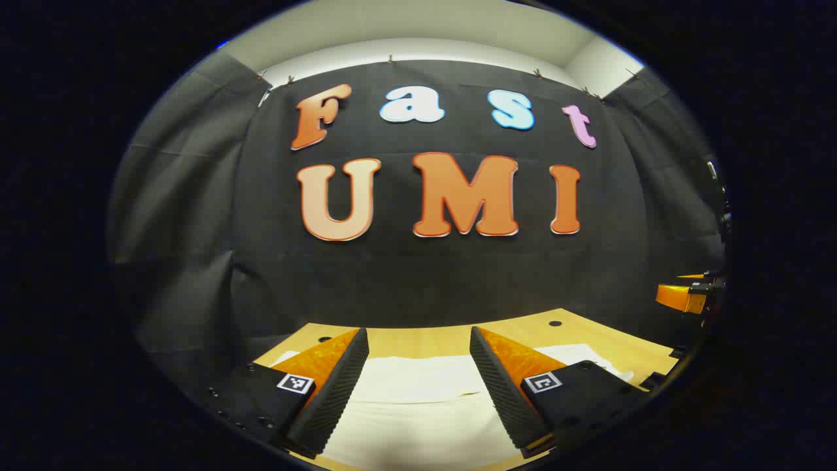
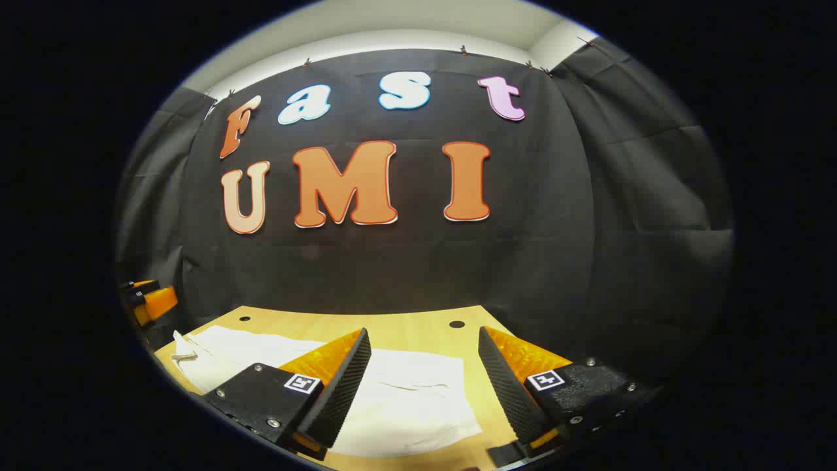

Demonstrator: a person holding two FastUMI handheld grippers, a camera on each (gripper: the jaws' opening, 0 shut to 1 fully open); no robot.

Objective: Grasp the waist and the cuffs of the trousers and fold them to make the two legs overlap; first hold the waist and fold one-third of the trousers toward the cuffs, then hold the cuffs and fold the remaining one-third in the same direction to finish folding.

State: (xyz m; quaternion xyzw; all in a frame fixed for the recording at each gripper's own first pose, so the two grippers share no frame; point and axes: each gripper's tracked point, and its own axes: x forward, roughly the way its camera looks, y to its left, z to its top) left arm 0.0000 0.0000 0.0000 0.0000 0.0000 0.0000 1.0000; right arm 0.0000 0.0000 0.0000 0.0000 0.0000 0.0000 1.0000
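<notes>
White trousers (image 1: 418, 405) spread flat on the table (image 1: 588, 333).
Both the left gripper (image 1: 418, 340) and the right gripper (image 2: 424, 340) were held wide apart, nothing gripped; the trousers were seen below and between the fingers.

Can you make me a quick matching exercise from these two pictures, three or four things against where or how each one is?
Things:
1. trousers
2. table
3. left tongs
4. right tongs

States:
A. wooden, with small dark holes near its far edge
B. open above pale cloth, table edge at the right
C. white, lying flat
D. open, cloth spanning the gap

Pairs: 1-C, 2-A, 3-D, 4-B
</notes>
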